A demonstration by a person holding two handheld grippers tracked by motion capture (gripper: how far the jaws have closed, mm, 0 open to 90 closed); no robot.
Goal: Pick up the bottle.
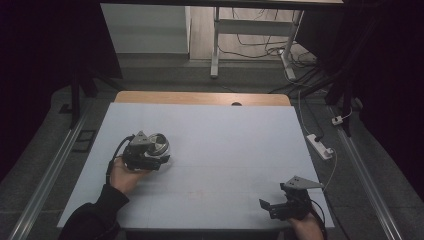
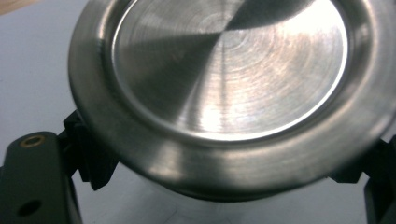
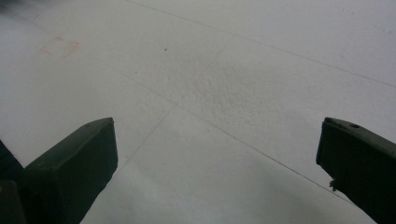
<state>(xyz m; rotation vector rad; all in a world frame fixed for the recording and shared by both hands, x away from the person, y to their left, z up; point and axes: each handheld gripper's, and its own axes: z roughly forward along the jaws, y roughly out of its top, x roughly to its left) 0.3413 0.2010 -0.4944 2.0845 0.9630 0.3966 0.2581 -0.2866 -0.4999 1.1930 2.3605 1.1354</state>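
A round shiny steel vessel (image 1: 160,144) sits on the left part of the pale mat (image 1: 220,135). My left gripper (image 1: 160,153) reaches it from the left and is shut on it. In the left gripper view the vessel's flat, rimmed steel face (image 2: 229,79) fills the frame, and both black jaws press its body just under the rim. My right gripper (image 1: 274,195) rests near the mat's front right corner, far from the vessel. In the right gripper view the right gripper (image 3: 218,123) is open, with bare mat (image 3: 224,84) between its jaws.
A wooden table edge (image 1: 200,98) shows beyond the mat. A white power strip (image 1: 320,146) and cables lie on the floor to the right. A white desk frame (image 1: 216,45) stands behind the table. Metal rails (image 1: 50,175) run along both sides.
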